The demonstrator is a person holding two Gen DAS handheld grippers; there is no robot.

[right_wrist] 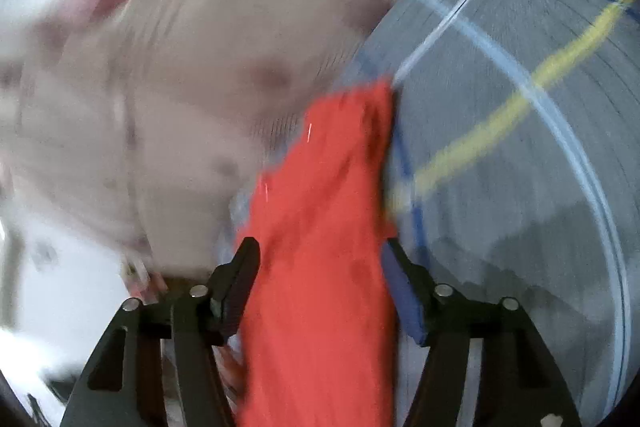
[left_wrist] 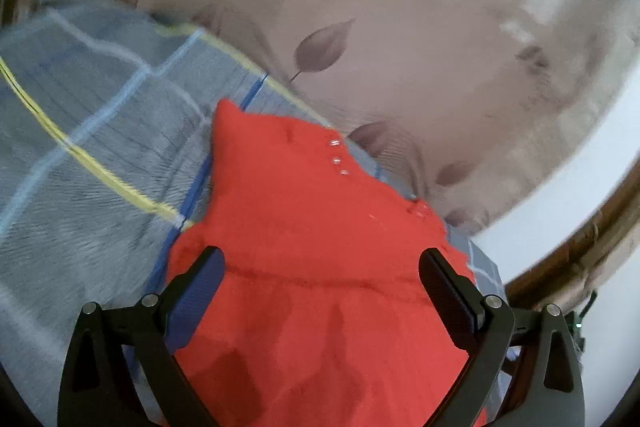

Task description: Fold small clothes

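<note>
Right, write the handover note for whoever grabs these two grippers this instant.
Left gripper: jaws wide open over the red garment, pads clear of the cloth.
Right gripper: jaws open, a narrow bunched run of the same garment between them; the view is blurred, so no firm grip shows.
The garment lies on the grey plaid cloth, beside the beige leaf-print sheet.
Done: cannot tell how many folds are in.
Left: flatten, finish folding, set it down neatly.

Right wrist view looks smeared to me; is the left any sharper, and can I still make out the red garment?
Right wrist view: heavy motion blur, the red garment only a streak between the right tool fingers. Left wrist view: sharper, the garment's folds and small buttons readable, the checked cloth mildly smeared; fisheye bends both edges.
</note>
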